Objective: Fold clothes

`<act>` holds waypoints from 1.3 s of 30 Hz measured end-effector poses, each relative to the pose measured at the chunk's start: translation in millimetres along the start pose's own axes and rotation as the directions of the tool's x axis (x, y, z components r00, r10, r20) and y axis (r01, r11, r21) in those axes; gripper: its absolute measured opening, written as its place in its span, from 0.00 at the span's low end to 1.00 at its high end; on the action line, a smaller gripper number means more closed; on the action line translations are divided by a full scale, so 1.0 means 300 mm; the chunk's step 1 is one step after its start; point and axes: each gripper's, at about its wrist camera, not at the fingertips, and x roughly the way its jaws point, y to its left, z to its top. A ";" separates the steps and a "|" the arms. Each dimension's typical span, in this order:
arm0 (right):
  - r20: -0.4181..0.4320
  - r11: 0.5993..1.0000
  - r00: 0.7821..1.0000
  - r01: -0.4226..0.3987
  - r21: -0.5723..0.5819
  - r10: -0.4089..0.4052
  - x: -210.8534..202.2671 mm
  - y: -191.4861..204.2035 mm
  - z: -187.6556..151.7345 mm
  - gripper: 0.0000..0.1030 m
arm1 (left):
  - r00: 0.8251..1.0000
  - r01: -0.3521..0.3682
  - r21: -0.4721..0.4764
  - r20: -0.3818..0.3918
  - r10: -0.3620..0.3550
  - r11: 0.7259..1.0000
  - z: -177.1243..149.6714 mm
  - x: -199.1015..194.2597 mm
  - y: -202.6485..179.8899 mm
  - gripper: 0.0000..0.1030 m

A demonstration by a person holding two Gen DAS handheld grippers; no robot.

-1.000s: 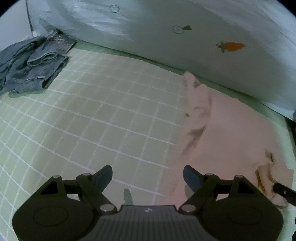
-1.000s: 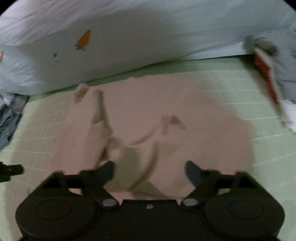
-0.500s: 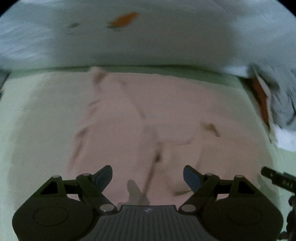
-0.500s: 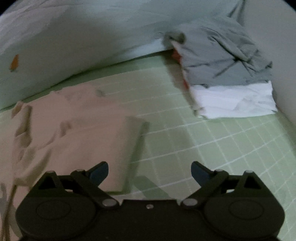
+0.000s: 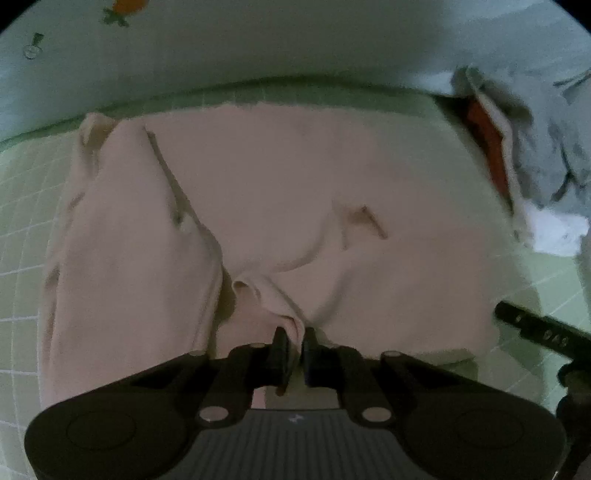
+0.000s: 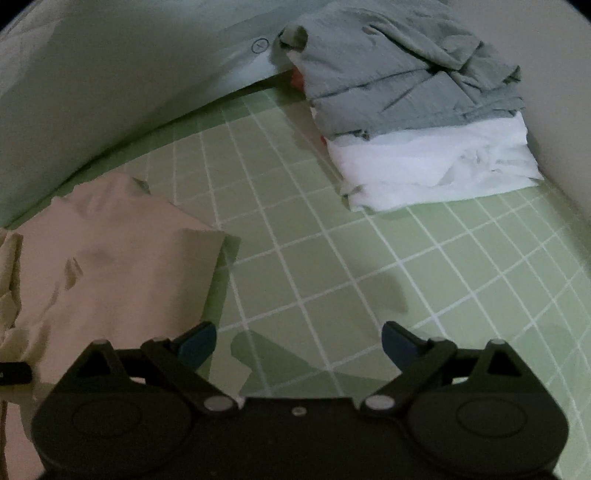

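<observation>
A pink garment [image 5: 280, 206] lies spread on the green checked sheet [image 5: 22, 184]. My left gripper [image 5: 293, 341] is shut on a bunched fold of the pink garment at its near edge. In the right wrist view the pink garment [image 6: 110, 266] lies at the left, and my right gripper [image 6: 297, 341] is open and empty over the bare sheet [image 6: 369, 258] beside the garment's right edge. The tip of the right gripper shows at the right of the left wrist view [image 5: 543, 332].
A folded pile with a grey garment [image 6: 399, 70] on a white one [image 6: 436, 166] sits at the back right, with something orange under it. A pale blue quilt [image 6: 110, 85] with carrot prints [image 5: 127, 5] runs along the back.
My left gripper swung from the bare sheet to the pink garment and shut on a fold at its near edge. My right gripper swung right, off the garment, and stays open.
</observation>
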 end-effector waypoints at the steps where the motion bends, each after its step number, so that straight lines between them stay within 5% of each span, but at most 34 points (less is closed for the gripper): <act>1: 0.000 1.000 1.000 0.004 -0.005 -0.004 -0.003 0.003 -0.001 0.94 | 1.000 0.001 0.009 0.014 -0.001 1.000 0.002 -0.017 0.005 0.08; 6: 0.001 0.998 1.000 0.022 -0.052 -0.022 -0.017 0.033 0.001 0.94 | 0.988 -0.009 0.025 0.152 0.006 1.000 0.038 -0.166 0.087 0.07; 12: 0.005 0.990 0.999 0.043 -0.131 -0.042 -0.046 0.116 0.013 0.94 | 0.935 -0.072 -0.195 0.328 0.134 0.978 0.158 -0.341 0.400 0.07; 15: -0.005 0.986 0.999 0.047 -0.163 -0.048 -0.056 0.158 0.018 0.94 | 0.893 -0.115 -0.314 0.384 0.237 0.943 0.205 -0.403 0.596 0.07; 17: -0.007 0.980 0.998 0.060 -0.189 -0.063 -0.062 0.192 0.020 0.94 | 0.859 -0.166 -0.403 0.389 0.333 0.900 0.220 -0.422 0.730 0.07; 19: -0.010 0.977 0.997 0.072 -0.199 -0.075 -0.067 0.225 0.023 0.94 | 0.843 -0.184 -0.503 0.361 0.399 0.845 0.215 -0.417 0.863 0.08; 22: -0.023 0.978 0.997 0.071 -0.196 -0.077 -0.069 0.268 0.028 0.94 | 0.849 -0.205 -0.579 0.296 0.437 0.789 0.181 -0.377 0.962 0.17; 24: -0.027 0.977 0.997 0.070 -0.202 -0.077 -0.067 0.297 0.031 0.94 | 0.848 -0.250 -0.582 0.254 0.465 0.774 0.149 -0.349 0.969 0.54; 26: -0.025 0.976 0.997 0.068 -0.208 -0.074 -0.065 0.318 0.034 0.97 | 0.853 -0.259 -0.573 0.241 0.462 0.777 0.114 -0.332 0.954 0.73; 31: -0.010 0.979 0.999 0.050 -0.198 -0.053 -0.083 0.339 0.042 1.00 | 0.900 -0.214 -0.550 0.210 0.382 0.807 0.022 -0.304 0.834 0.75; 34: 0.000 0.980 1.000 0.023 -0.198 -0.024 -0.115 0.329 0.021 1.00 | 0.927 -0.162 -0.498 0.219 0.305 0.852 -0.038 -0.310 0.731 0.77; 39: 0.033 0.975 0.998 -0.050 -0.216 0.058 -0.203 0.314 -0.080 1.00 | 0.935 -0.134 -0.403 0.252 0.251 0.905 -0.128 -0.374 0.562 0.82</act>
